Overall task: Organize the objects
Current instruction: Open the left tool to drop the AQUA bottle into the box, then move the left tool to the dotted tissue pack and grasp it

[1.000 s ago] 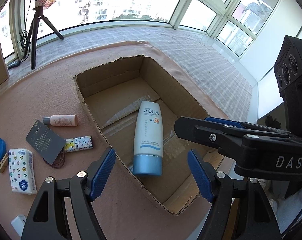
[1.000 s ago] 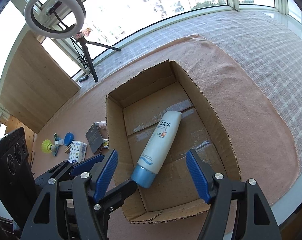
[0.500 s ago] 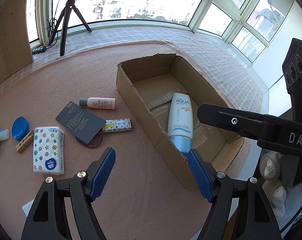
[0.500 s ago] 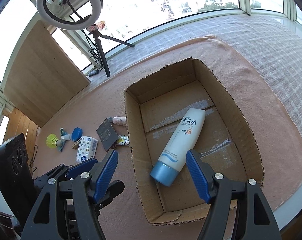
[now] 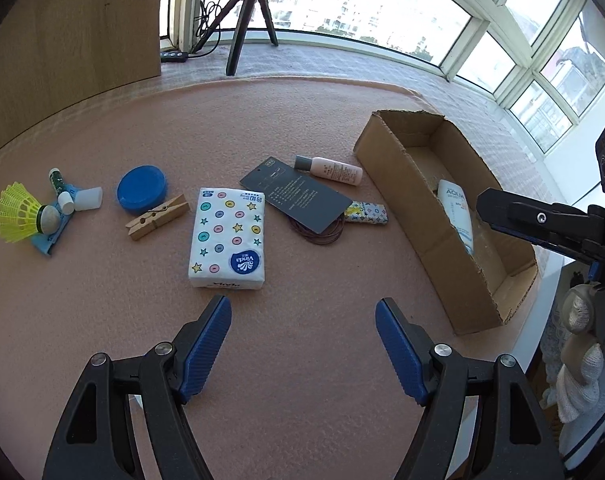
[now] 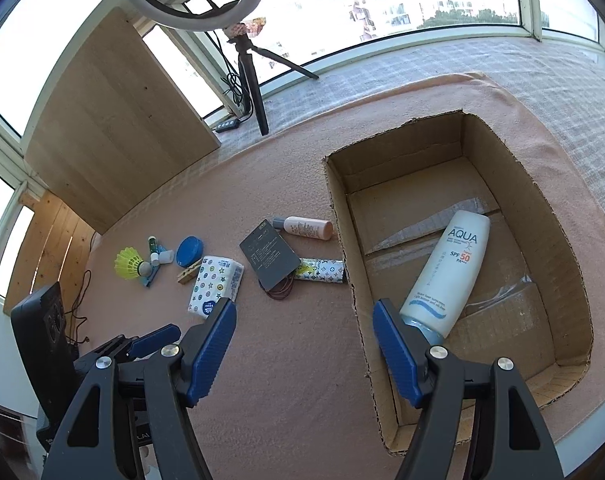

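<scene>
A cardboard box (image 5: 398,184) (image 6: 342,216) stands on the pink cloth at the right, with a white AQUA sunscreen bottle (image 6: 450,272) (image 5: 456,210) lying inside. Left of the box lie a tissue pack (image 5: 227,238) (image 6: 216,286), a dark card (image 5: 296,194) (image 6: 268,258), a small pink bottle (image 5: 332,170) (image 6: 306,227), a patterned tube (image 5: 368,214), hair ties (image 5: 322,232), a clothespin (image 5: 156,222), a blue lid (image 5: 141,190) and a yellow shuttlecock (image 5: 16,212). My left gripper (image 5: 302,316) hangs open just short of the tissue pack. My right gripper (image 6: 304,320) is open over the box's left wall, empty.
A ring light on a tripod (image 6: 250,76) stands at the back by the windows, beside a wooden panel (image 6: 114,120). The cloth's front edge and the table edge run close behind the box (image 6: 582,400). The other gripper's body (image 5: 550,228) reaches in from the right.
My left gripper has swung left, away from over the box to in front of the loose items. My right gripper has also shifted left, so the box now sits further right in its view.
</scene>
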A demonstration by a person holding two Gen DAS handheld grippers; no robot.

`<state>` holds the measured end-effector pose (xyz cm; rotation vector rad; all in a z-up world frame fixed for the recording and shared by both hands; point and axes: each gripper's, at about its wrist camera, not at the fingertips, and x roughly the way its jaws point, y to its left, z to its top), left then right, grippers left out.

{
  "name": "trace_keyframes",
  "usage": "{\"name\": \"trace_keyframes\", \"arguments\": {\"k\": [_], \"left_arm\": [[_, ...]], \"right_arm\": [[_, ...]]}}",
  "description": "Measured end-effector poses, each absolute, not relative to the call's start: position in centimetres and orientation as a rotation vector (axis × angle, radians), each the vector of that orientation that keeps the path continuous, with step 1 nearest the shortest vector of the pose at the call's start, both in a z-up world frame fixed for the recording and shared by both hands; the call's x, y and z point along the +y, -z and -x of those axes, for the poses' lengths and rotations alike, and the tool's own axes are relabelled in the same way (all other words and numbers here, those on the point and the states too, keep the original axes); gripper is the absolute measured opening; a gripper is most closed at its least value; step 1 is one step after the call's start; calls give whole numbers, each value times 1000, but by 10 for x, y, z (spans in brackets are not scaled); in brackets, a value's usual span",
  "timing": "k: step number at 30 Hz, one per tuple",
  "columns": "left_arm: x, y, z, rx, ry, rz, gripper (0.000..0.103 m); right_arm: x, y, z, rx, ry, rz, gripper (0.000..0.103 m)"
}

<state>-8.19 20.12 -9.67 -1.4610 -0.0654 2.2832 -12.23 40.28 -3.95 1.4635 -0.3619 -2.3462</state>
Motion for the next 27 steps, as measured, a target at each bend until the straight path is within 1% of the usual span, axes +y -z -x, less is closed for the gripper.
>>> {"name": "trace_keyframes", "arguments": {"k": [6,11,15,27], "left_arm": [[162,104,87,-126,-2322,1491,78],[148,107,95,-160,-2322,1490,78],[145,111,105,-179,-2305,1488,78],[154,134,133,-158,-2214,1508,77]], "right_arm": [[374,47,125,-348,2292,-1475,67],[349,55,127,-336,2238,-1482,67],[330,67,134,-352,2181,-1513,67],[285,101,156,-360,2032,-1608,67]]}}
